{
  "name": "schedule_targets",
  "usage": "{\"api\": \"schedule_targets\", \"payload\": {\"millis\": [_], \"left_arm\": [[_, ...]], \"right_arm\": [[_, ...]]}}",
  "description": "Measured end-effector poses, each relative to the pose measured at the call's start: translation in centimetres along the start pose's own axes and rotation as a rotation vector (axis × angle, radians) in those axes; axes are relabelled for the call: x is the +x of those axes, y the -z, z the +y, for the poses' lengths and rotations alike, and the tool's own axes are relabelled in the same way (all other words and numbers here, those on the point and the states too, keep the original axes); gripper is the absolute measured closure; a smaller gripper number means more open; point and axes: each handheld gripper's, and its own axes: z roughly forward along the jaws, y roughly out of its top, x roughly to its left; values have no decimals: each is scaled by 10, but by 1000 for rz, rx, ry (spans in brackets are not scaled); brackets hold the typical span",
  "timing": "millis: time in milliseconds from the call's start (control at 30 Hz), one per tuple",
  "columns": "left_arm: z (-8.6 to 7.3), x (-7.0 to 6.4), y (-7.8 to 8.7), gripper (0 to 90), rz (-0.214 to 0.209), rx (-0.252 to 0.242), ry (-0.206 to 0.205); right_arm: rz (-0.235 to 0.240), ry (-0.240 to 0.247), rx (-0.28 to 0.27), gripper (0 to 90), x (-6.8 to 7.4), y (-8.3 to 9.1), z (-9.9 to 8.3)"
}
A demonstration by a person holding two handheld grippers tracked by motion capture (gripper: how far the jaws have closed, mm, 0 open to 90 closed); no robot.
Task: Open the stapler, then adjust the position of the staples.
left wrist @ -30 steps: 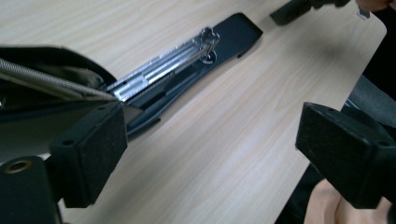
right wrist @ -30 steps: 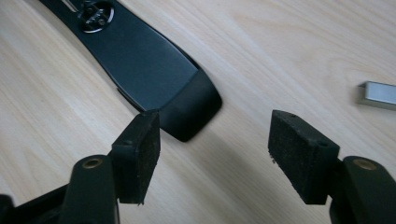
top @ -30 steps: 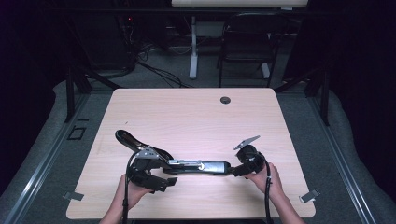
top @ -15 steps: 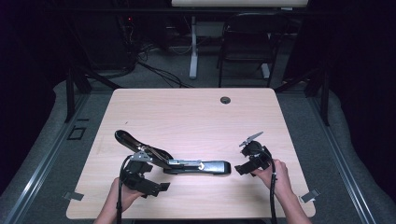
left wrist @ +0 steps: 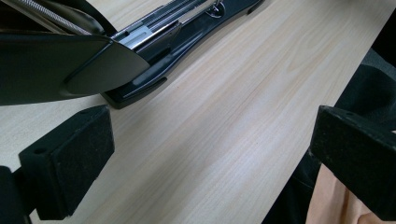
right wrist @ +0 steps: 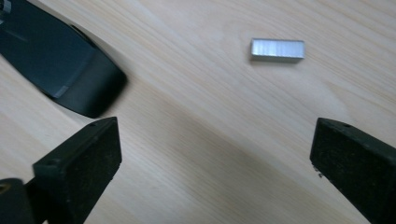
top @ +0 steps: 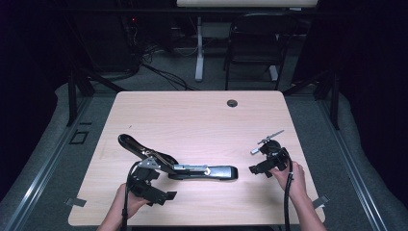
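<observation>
A black stapler [top: 192,169] lay opened out on the table [top: 202,120], between both hands. The left hand-held gripper [top: 155,195] was spread beside it; the right hand-held gripper [top: 257,169], also spread, faced a staple strip [right wrist: 277,49].

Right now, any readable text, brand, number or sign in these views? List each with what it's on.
None readable.
Stapler: opened flat on the table, no brand or lettering legible on its black base or metal rail in any view.
Staple strip: bare metal, no marking.
Left tongs and right tongs: open, plain black pads, no labels.
Table: wood grain and a round grommet, no print.
</observation>
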Motion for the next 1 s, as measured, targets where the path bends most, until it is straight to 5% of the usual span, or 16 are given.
{"api": "schedule_targets", "payload": {"millis": [133, 467, 1000], "left_arm": [[0, -2, -1, 2, 3, 11, -18], [-1, -2, 0, 2, 21, 24, -47], [-3, 1, 3, 2, 18, 22, -46]], "right_arm": [[5, -59, -20, 46, -7, 1, -1], [43, -121, -54, 52, -16, 8, -1], [70, -91, -39, 57, -22, 7, 12]]}}
